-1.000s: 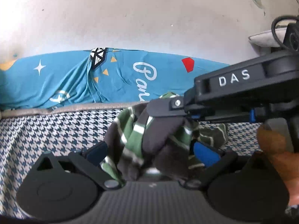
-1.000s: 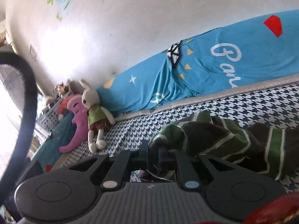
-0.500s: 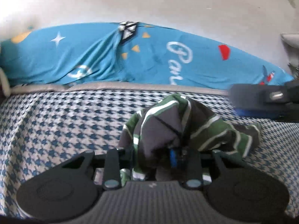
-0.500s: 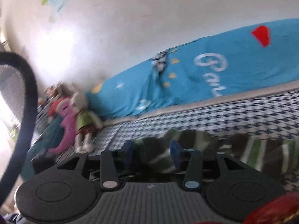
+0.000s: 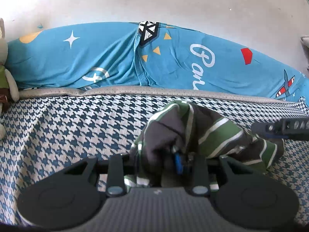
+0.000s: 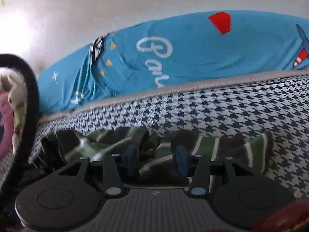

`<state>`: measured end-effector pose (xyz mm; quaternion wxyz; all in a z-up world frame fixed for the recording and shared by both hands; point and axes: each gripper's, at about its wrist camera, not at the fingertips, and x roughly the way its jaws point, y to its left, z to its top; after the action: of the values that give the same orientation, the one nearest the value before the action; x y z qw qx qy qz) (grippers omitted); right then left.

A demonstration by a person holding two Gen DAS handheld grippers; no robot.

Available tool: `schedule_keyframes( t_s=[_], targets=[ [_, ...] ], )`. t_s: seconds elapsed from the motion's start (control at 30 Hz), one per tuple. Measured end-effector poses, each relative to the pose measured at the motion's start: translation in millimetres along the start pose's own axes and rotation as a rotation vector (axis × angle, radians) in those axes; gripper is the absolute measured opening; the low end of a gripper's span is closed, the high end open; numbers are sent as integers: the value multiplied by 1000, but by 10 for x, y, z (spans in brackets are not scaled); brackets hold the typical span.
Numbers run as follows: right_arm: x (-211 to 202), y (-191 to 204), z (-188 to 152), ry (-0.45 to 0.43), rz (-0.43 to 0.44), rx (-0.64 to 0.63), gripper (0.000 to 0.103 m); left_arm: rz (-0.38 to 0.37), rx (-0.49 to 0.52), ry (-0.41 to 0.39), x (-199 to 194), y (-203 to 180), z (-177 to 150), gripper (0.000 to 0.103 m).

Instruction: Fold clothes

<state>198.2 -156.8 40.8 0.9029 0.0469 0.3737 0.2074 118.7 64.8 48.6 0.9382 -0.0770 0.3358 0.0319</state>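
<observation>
Striped garment (image 5: pixel 195 133) lies bunched on the houndstooth bed (image 5: pixel 77 125), near the blue quilt (image 5: pixel 115 58). Left claw (image 5: pixel 170 160) is clenched on a fold of it. Right claw (image 6: pixel 157 158) is opening, garment between the pads (image 6: pixel 181 157), not pinched.

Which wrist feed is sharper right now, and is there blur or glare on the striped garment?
Left wrist view: sharp; the crumpled green, grey and white striped garment and the blue-and-white houndstooth bed cover read crisply, with no glare. Right wrist view: motion-smeared, worst on the garment's left part; the white wall is washed out at upper left.
</observation>
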Motion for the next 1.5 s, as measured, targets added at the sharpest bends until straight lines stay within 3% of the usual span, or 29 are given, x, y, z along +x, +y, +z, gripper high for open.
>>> schedule_keyframes(
  t_s=[0.27,0.43,0.53,0.63,0.8,0.9,0.97,1.03,1.07,1.13,1.27,1.5],
  targets=[
    [324,83,-119,47,-61,-55,53,59,-23,-35,65,109,132,31],
    [330,152,-112,30,-82,-89,20,104,-33,-61,129,193,224,31],
    [231,203,-51,-31,-124,-99,15,131,-40,-72,191,235,284,31],
    [33,179,71,-123,-171,-50,15,151,-44,-88,231,247,350,31],
    [-361,86,209,-318,-351,-11,15,177,-26,-150,208,183,459,31],
    [-446,-51,242,-378,-409,63,16,156,-46,-183,197,173,529,33],
    [-404,-160,267,-350,-381,84,21,127,-82,-170,238,187,552,36],
    [-344,-243,298,-282,-352,106,23,132,-126,-145,284,199,544,45],
    [-350,-278,306,-277,-362,130,25,141,-143,-139,289,203,534,54],
    [-385,-337,308,-282,-380,176,34,144,-166,-142,279,213,513,58],
    [-403,-338,343,-283,-350,192,34,138,-184,-158,220,250,505,72],
    [-338,-244,324,-208,-283,160,36,109,-196,-121,265,311,460,72]
  ],
)
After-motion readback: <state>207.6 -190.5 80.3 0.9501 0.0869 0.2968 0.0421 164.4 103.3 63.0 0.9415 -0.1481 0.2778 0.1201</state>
